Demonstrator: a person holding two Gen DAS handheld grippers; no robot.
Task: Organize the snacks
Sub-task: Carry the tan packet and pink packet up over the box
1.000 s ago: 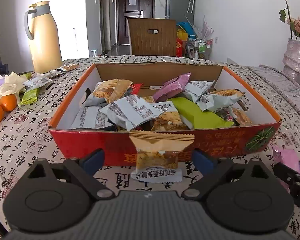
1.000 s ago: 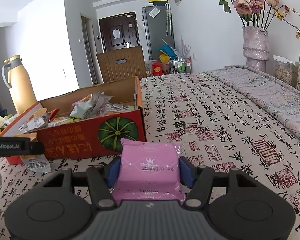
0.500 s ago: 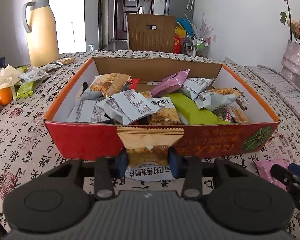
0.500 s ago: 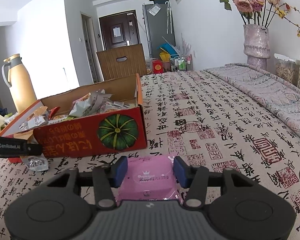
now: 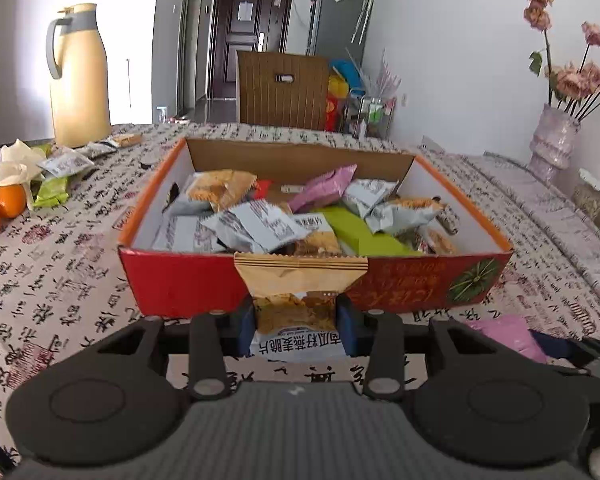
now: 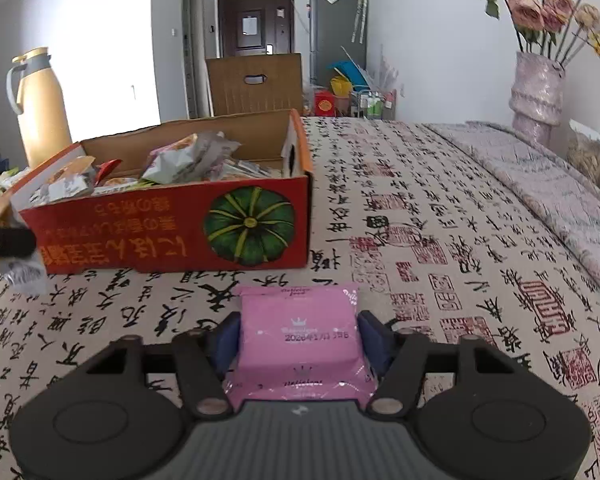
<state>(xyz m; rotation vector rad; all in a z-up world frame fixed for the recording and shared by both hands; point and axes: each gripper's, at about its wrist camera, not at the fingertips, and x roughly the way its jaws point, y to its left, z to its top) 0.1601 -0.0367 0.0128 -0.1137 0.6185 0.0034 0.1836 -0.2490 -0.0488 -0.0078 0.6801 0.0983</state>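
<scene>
Both tools match — the left gripper (image 5: 296, 322) and right gripper (image 6: 298, 342) show matte black linkages, silver pivot screws, blue pads.
</scene>
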